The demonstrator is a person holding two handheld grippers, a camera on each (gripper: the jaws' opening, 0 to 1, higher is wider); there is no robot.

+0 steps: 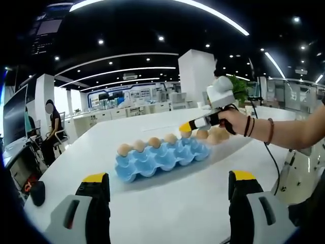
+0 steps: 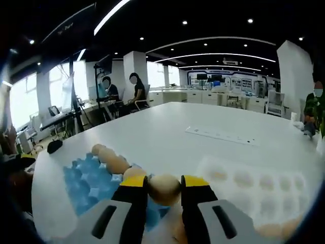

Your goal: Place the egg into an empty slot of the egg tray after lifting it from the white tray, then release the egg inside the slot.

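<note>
Here right gripper (image 2: 164, 189) grips egg (image 2: 163, 188), underside probably hidden

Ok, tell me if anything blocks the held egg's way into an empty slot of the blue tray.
Nothing visible does. The right gripper holds the egg by the blue egg tray, whose near slots lie open; eggs fill only one row.

My jaws cover the egg's (image 2: 163, 188) sides; the white tray (image 2: 254, 190) blurs (cut off at right).

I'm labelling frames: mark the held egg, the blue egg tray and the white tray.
egg (image 2: 163, 188), right gripper view, its front face.
blue egg tray (image 1: 160, 158), left gripper view, centre cups.
white tray (image 2: 254, 195), right gripper view, middle.
</note>
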